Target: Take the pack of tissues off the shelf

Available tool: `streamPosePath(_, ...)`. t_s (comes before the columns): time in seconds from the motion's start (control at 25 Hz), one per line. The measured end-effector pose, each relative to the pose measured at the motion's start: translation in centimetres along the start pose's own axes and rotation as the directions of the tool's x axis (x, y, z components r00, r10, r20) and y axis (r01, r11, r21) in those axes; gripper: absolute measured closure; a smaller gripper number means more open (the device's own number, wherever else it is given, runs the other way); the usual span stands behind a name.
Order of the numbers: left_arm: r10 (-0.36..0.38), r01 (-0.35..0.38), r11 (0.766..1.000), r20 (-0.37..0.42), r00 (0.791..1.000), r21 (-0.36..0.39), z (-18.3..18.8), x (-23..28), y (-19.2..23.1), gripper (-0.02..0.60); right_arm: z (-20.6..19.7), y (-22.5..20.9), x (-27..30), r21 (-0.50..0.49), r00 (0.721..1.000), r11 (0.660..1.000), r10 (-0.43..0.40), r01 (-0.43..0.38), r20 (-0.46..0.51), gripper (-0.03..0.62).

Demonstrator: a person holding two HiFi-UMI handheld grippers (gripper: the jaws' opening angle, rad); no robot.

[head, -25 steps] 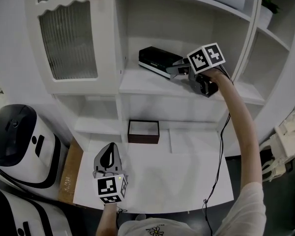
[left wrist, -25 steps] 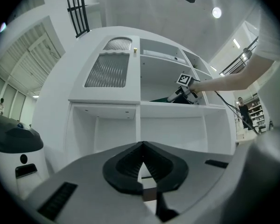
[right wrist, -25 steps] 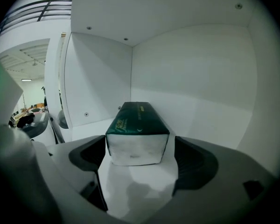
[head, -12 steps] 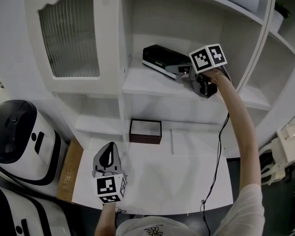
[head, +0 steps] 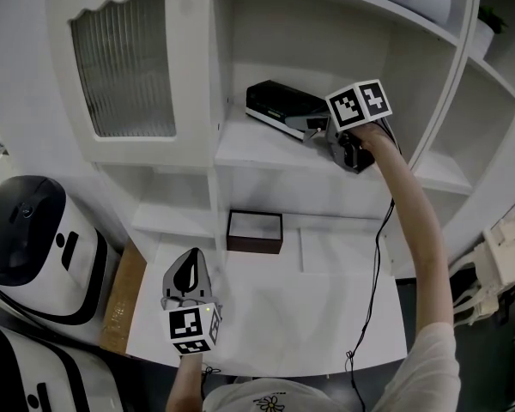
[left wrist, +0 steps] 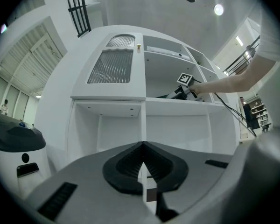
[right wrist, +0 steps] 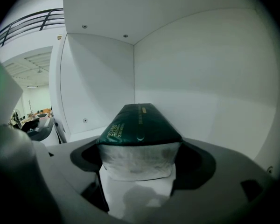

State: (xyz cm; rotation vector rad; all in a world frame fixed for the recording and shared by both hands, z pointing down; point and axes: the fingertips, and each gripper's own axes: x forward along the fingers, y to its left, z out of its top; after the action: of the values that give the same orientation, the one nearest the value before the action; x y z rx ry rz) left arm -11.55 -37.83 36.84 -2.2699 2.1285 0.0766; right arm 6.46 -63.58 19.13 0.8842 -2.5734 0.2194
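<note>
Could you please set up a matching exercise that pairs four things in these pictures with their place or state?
Things:
1. pack of tissues
2. left gripper
3. right gripper
4. dark box

Places or states:
A. jaws together, holding nothing
B. standing on the white counter, at its back
C. lying on the shelf, one end between jaws
D. jaws closed on the end of a green packet

Pairs: 1-C, 2-A, 3-D, 4-B
</note>
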Motion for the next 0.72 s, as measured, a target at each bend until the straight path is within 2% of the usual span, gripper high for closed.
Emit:
streamPosePath(0.2,-0.003,0.003,1.0,0.014,1.0,0.011,0.8,-0.3,0.0,0.582,0.4,0.7,-0.8,-0.009,0.999,0.999,-0.04,0.04,0.036,0.158)
streamPosePath(0.44,-0.043,0.041,0.999,0.037,0.998,0.034,2.3,-0.8,-1.3,0.582,1.4,2.6,-5.3,-0.036,0.984,0.996,-0.078,0.085,0.159,0.158)
streamPosePath(0.64,-0.11,0.106,0.992,0.062,0.992,0.061,4.0,-1.3,-3.8,0.582,0.7,5.3,-11.1,-0.002,0.942,0.995,-0.098,0.104,0.321,0.158)
streamPosePath(0.72,-0.137,0.131,0.989,0.075,0.988,0.074,4.8,-1.7,-4.9,0.582,-0.1,6.4,-13.5,-0.008,0.917,0.989,-0.133,0.147,0.375,0.158)
